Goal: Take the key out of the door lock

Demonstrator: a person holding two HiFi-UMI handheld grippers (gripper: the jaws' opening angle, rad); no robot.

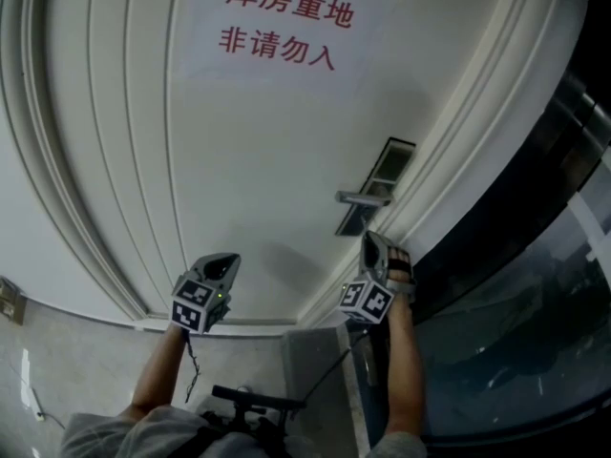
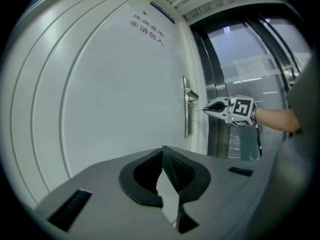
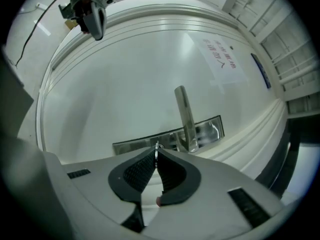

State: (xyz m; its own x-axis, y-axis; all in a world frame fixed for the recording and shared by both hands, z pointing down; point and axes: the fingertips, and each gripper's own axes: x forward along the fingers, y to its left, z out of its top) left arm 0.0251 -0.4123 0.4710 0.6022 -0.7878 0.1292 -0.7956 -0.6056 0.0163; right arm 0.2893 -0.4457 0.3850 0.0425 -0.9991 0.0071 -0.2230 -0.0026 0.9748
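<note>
White door (image 1: 267, 160), big; paper sign (image 1: 282, 27) well above lock plate (image 3: 210, 130). Lever handle (image 3: 184, 114) sticks out of plate's upper part.

R gripper (image 3: 156, 155) right up at plate, pointing about level at it. L gripper (image 2: 162, 151) well off to the side of plate, facing door, idle.

L fingers closed on each other, nothing btw them. R fingers pinched narrow on key (image 3: 156, 146): thin metal seen edge-on btw pads, just in front of plate, below handle.

L gripper view: slim blade shows btw R fingertips and plate; can't tell if tip is clear of keyhole.

Judgement: grip done, key mostly or fully withdrawn. Left to do: draw straight back from plate till blade is plainly free.
</note>
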